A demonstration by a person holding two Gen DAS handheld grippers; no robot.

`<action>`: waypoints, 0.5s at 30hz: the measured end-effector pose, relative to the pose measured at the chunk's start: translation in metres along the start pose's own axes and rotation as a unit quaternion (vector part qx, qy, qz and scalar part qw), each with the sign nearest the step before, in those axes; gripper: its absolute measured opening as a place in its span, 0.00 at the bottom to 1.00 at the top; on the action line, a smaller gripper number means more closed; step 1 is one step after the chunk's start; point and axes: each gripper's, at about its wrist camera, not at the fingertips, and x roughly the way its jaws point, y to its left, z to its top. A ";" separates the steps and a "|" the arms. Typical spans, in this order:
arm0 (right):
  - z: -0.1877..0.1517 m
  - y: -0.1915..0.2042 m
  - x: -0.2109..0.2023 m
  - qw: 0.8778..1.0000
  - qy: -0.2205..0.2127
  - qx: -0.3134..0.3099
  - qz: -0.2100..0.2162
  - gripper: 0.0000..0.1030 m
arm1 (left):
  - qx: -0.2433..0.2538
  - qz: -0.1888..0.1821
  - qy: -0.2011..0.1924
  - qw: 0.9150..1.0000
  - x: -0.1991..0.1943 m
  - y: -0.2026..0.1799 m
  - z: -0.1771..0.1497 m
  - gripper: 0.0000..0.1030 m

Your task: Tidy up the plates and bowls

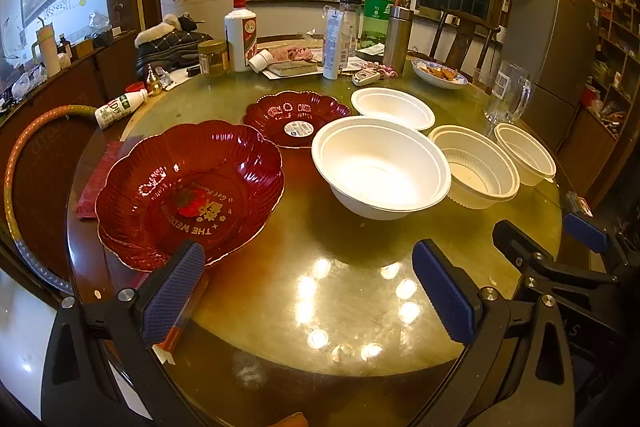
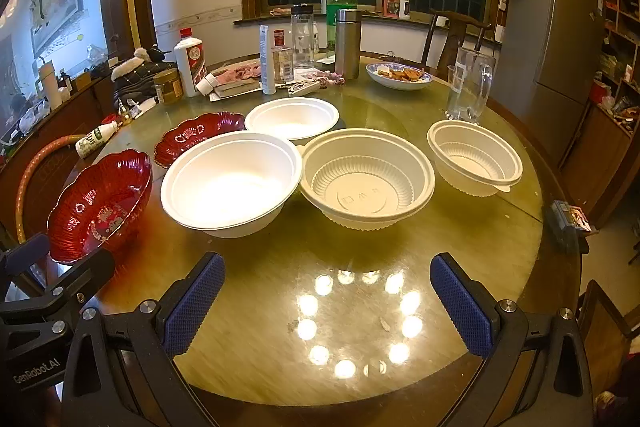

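Observation:
On the round glass-topped table (image 1: 320,307) stand a near red scalloped plate (image 1: 188,191) (image 2: 100,207), a far red plate (image 1: 296,117) (image 2: 196,137), a large white bowl (image 1: 380,167) (image 2: 232,183), a shallow white bowl (image 1: 394,107) (image 2: 292,117), a ribbed cream bowl (image 1: 476,167) (image 2: 368,179) and a smaller ribbed bowl (image 1: 526,153) (image 2: 476,157). My left gripper (image 1: 308,291) is open and empty, its left finger at the near red plate's front rim. My right gripper (image 2: 328,303) is open and empty above bare table in front of the bowls.
Bottles, a jar, a steel flask (image 2: 347,43), a book and a blue-rimmed dish of food (image 2: 400,75) crowd the table's far side. A glass mug (image 2: 470,89) stands behind the small bowl. A small box (image 2: 568,223) sits at the right edge. A chair back curves at left.

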 end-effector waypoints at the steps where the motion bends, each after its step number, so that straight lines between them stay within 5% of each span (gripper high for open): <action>1: -0.001 -0.001 0.000 1.000 0.000 0.001 0.000 1.00 | 0.000 0.000 0.000 1.000 0.000 0.000 0.000 1.00; 15: -0.001 -0.002 -0.003 1.000 -0.002 0.000 0.001 1.00 | 0.001 -0.001 0.001 1.000 -0.001 -0.001 -0.002 1.00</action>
